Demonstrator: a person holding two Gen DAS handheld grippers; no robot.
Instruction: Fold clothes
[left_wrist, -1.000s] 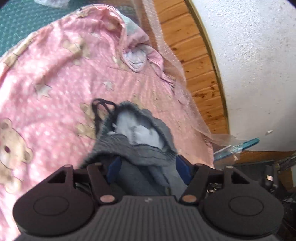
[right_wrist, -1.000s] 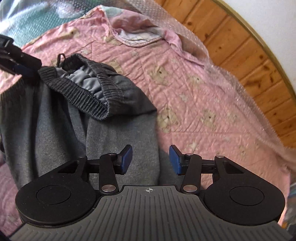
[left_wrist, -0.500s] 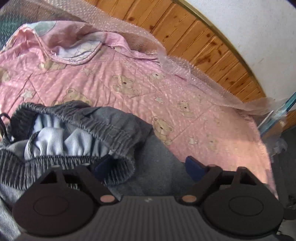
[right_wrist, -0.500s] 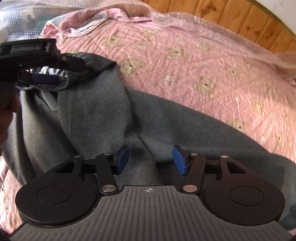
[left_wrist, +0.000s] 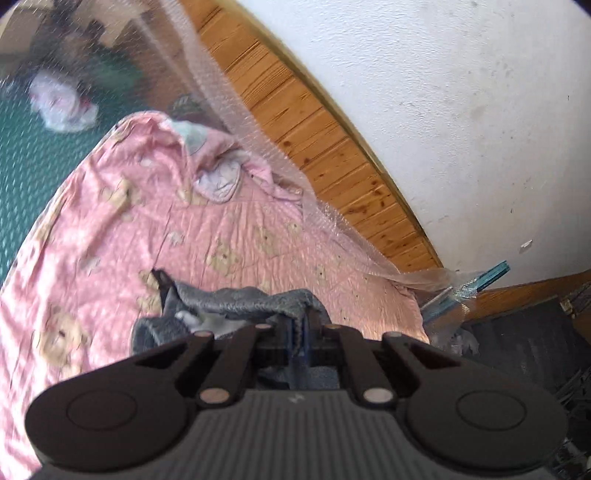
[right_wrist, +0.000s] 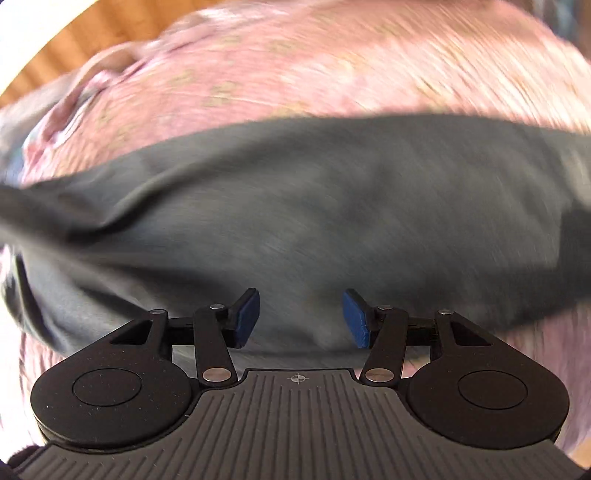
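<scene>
Grey sweatpants (right_wrist: 295, 206) lie across a pink teddy-bear quilt (right_wrist: 295, 66). In the left wrist view their ribbed waistband (left_wrist: 236, 299) is bunched and lifted off the quilt (left_wrist: 110, 221), pale lining showing inside. My left gripper (left_wrist: 298, 325) is shut on the right end of that waistband. The right wrist view is smeared by motion. There my right gripper (right_wrist: 301, 314) points steeply down over a flat stretch of the grey fabric, open, with nothing pinched between its blue pads (right_wrist: 246, 317).
Bubble wrap (left_wrist: 258, 122) drapes along the quilt's far edge against wood panelling (left_wrist: 314, 122) and a white wall (left_wrist: 443, 110). A green mat (left_wrist: 22, 155) with a crumpled white bag (left_wrist: 62, 107) lies far left. A teal strip (left_wrist: 487, 277) sticks out at right.
My left gripper closed on the waistband and lifted it. My right gripper swept sideways along the sweatpants and rolled, staying open.
</scene>
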